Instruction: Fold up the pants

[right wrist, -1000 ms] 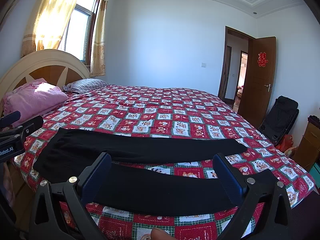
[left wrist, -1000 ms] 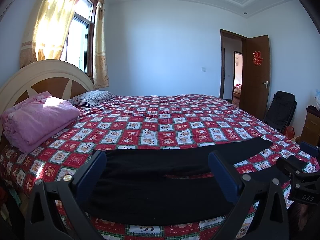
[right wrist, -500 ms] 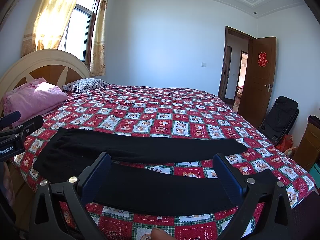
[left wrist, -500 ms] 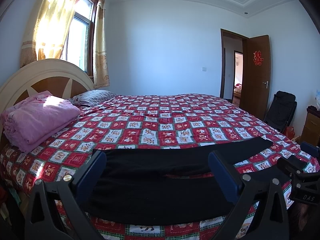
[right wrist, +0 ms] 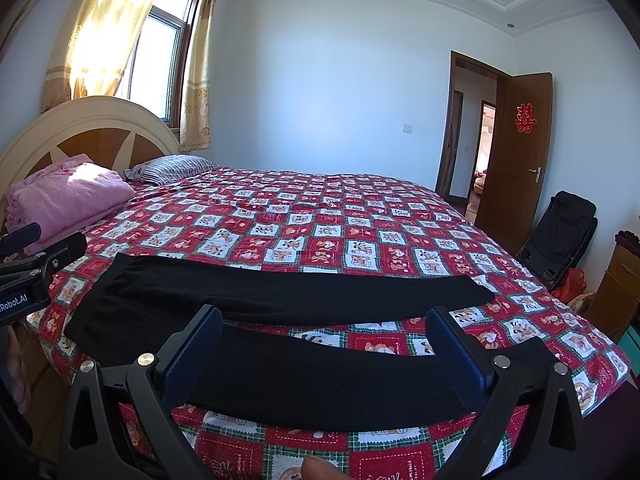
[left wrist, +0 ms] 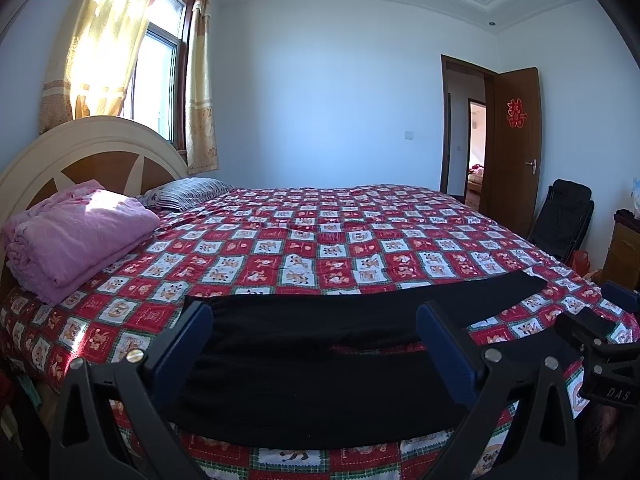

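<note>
Black pants (left wrist: 312,380) lie flat along the near edge of the bed, waist to the left, legs spread slightly apart to the right; they also show in the right wrist view (right wrist: 304,376). My left gripper (left wrist: 314,344) is open and empty, held just before the waist part. My right gripper (right wrist: 324,348) is open and empty, held before the near leg. Each gripper shows at the edge of the other's view: the right gripper (left wrist: 608,356) and the left gripper (right wrist: 28,268).
The bed has a red and white checked quilt (left wrist: 320,240). A folded pink blanket (left wrist: 76,236) and striped pillow (left wrist: 188,192) lie by the headboard (left wrist: 88,148). A black folding chair (right wrist: 560,236), wooden cabinet (right wrist: 616,288) and open door (right wrist: 516,156) are at the right.
</note>
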### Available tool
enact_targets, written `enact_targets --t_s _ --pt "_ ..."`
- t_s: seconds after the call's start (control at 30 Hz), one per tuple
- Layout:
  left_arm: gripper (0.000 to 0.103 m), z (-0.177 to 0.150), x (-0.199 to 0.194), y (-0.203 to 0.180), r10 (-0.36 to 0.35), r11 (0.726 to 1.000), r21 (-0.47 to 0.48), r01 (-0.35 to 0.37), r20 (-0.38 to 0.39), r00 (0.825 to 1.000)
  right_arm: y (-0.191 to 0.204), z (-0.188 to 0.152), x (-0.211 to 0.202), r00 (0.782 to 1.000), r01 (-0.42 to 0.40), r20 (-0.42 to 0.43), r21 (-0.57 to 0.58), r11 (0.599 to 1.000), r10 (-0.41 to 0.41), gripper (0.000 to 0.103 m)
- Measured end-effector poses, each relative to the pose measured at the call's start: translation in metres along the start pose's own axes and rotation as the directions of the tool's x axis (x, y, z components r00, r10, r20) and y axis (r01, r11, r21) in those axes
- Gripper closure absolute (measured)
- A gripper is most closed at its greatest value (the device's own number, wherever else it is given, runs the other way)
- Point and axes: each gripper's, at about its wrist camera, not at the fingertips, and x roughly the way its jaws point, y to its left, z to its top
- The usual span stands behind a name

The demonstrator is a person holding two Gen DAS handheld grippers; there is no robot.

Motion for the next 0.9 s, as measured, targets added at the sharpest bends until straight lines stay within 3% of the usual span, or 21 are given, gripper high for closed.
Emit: enact_targets --t_s 0.13,0.27,0.37,0.47,0.63,0.83,0.9 --pt "0.0 -0.005 0.008 0.003 0.006 1.0 0.012 -0.006 -0.009 1.0 0.0 -0.001 0.004 1.0 0.003 -0.005 0.0 1.0 -0.003 0.001" --pt "0.0 -0.008 0.034 0.016 0.069 0.997 0.045 -0.067 -0.034 0.997 -0.005 -0.004 0.013 1.0 0.006 -0.013 0.002 1.0 -0.006 0.001" --pt "0.0 -0.009 0.063 0.051 0.154 0.988 0.018 -0.153 -0.066 0.986 -0.012 -0.008 0.025 1.0 0.01 -0.02 0.008 1.0 -0.01 0.001" --pt "0.0 -0.01 0.09 0.083 0.191 0.981 -0.007 -0.193 -0.101 0.976 -0.021 -0.013 0.042 0.998 -0.011 -0.057 0.022 1.0 0.013 0.001" --pt "0.0 -0.014 0.148 0.123 0.25 0.968 0.051 -0.244 -0.177 0.952 -0.029 -0.029 0.074 0.992 -0.009 -0.123 0.044 0.999 0.014 0.001" --pt "0.0 -0.03 0.214 0.169 0.264 0.964 0.053 -0.262 -0.33 0.906 -0.035 -0.043 0.105 0.981 -0.007 -0.195 0.049 0.999 0.017 0.001" --pt "0.008 -0.033 0.231 0.183 0.246 0.967 0.035 -0.252 -0.371 0.895 -0.039 -0.045 0.115 0.976 -0.005 -0.218 0.05 0.999 0.016 0.003"
